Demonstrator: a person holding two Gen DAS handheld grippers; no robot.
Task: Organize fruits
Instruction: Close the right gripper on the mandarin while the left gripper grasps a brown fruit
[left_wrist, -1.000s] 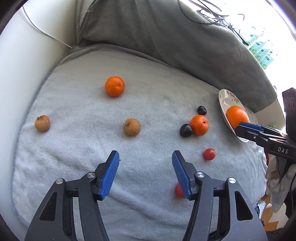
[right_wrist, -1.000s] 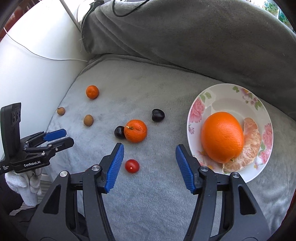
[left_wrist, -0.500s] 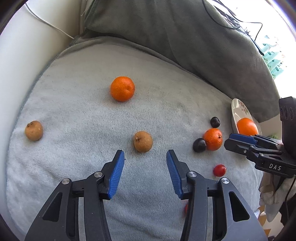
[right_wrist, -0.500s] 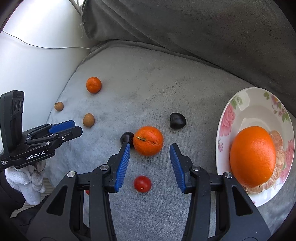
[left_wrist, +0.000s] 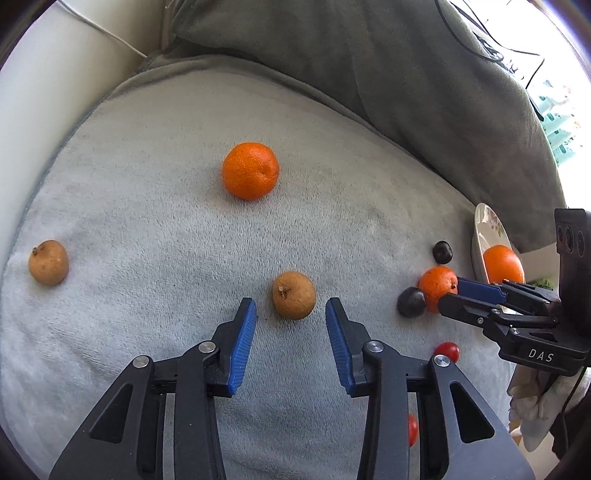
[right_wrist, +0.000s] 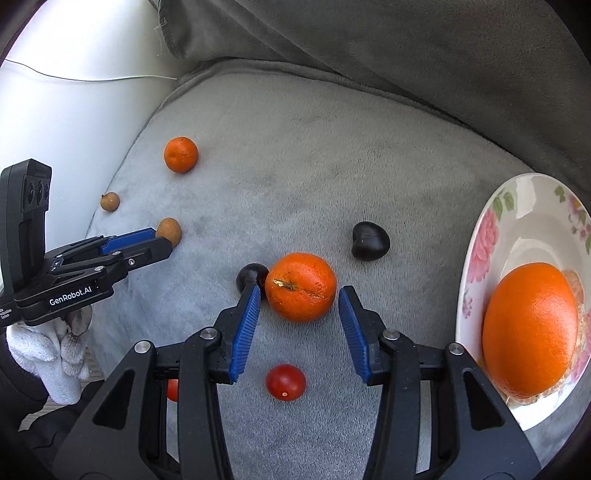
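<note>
Resting unheld: dimpled orange mandarin (right_wrist: 301, 286), dry stem

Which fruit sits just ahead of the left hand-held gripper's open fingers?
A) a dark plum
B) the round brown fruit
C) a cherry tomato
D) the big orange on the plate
B: in the left wrist view the brown fruit lies just past the left hand-held gripper, untouched by its blue pads.
</note>
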